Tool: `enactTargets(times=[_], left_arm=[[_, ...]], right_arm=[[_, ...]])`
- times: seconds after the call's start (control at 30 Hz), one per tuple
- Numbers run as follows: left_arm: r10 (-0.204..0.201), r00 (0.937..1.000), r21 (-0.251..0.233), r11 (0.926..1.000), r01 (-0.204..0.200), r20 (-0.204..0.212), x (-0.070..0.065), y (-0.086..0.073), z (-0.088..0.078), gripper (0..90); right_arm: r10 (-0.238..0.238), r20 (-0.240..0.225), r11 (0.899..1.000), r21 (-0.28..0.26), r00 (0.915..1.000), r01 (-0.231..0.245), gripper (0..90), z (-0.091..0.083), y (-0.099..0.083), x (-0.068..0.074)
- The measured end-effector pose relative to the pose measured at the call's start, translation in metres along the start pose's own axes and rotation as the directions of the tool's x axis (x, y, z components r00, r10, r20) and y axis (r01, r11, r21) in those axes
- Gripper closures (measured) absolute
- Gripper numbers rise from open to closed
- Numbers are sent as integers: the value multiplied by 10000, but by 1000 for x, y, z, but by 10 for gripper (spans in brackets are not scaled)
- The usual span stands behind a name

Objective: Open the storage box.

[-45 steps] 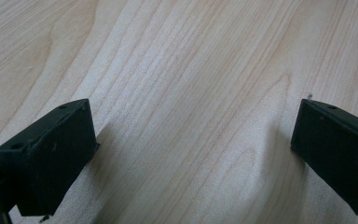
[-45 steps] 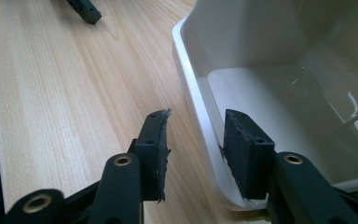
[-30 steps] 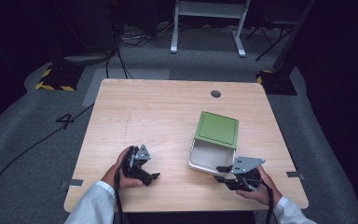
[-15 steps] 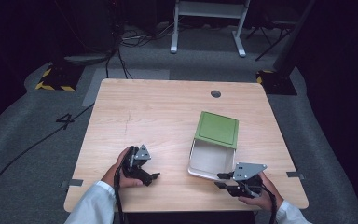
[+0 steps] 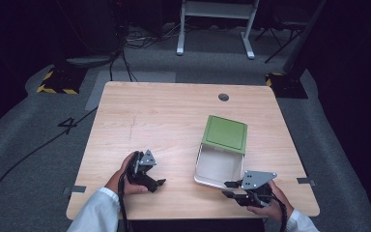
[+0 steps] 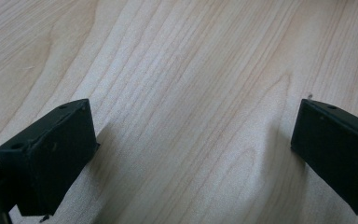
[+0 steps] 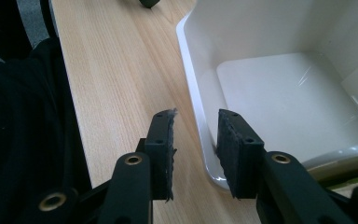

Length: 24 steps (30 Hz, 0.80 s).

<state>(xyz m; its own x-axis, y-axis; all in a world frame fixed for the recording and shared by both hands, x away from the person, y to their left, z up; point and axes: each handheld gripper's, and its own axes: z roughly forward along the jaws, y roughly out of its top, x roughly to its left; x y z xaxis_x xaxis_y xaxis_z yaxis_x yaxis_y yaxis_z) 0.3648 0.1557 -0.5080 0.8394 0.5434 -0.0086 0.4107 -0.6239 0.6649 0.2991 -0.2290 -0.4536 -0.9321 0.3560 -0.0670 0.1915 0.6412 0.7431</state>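
An open white box (image 5: 220, 165) stands on the right half of the wooden table (image 5: 164, 116), its green lid (image 5: 225, 134) lying flat behind it. The box (image 7: 279, 88) is empty inside. My right gripper (image 5: 227, 189) is at the box's near corner, open. In the right gripper view the right gripper (image 7: 196, 116) straddles the box's rim, one jaw outside and one inside, with a gap on each side. My left gripper (image 5: 157, 185) rests low over bare table near the front edge, and the left gripper (image 6: 193, 126) is wide open with nothing between its jaws.
A round dark hole (image 5: 223, 97) sits near the table's far edge. Beyond the table are grey floor, cables and a white stand's legs (image 5: 215, 24). The table's front edge runs close behind both hands.
My right gripper has slid a little toward the table's front edge, near the box's corner. The left gripper and the box have stayed put.
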Motion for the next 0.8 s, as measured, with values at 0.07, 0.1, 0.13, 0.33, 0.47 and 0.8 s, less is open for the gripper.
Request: enactTargets(times=[0.07, 0.1, 0.13, 0.33, 0.47, 0.8], left_arm=[[0, 10000, -1, 10000, 0, 4, 0, 0, 0, 1], [-1, 10000, -1, 10000, 1, 1, 0, 0, 0, 1], [-4, 10000, -1, 10000, 4, 3, 0, 0, 0, 1], [1, 10000, 0, 10000, -1, 4, 0, 0, 0, 1], [-1, 10000, 1, 10000, 1, 0, 0, 0, 0, 1], [-9, 10000, -2, 10000, 9, -2, 0, 0, 0, 1]], right_arm=[[11, -9, 10000, 5, 10000, -11, 668, 0, 0, 0], [5, -14, 10000, 6, 10000, -5, 668, 0, 0, 0], [38, -45, 10000, -1, 10000, -38, 668, -1, 0, 1], [66, -33, 10000, 0, 10000, -66, 667, -1, 0, 1], [23, -54, 10000, -38, 10000, -23, 666, -1, -1, 2], [18, -111, 10000, -36, 9999, -18, 661, -2, -1, 4]])
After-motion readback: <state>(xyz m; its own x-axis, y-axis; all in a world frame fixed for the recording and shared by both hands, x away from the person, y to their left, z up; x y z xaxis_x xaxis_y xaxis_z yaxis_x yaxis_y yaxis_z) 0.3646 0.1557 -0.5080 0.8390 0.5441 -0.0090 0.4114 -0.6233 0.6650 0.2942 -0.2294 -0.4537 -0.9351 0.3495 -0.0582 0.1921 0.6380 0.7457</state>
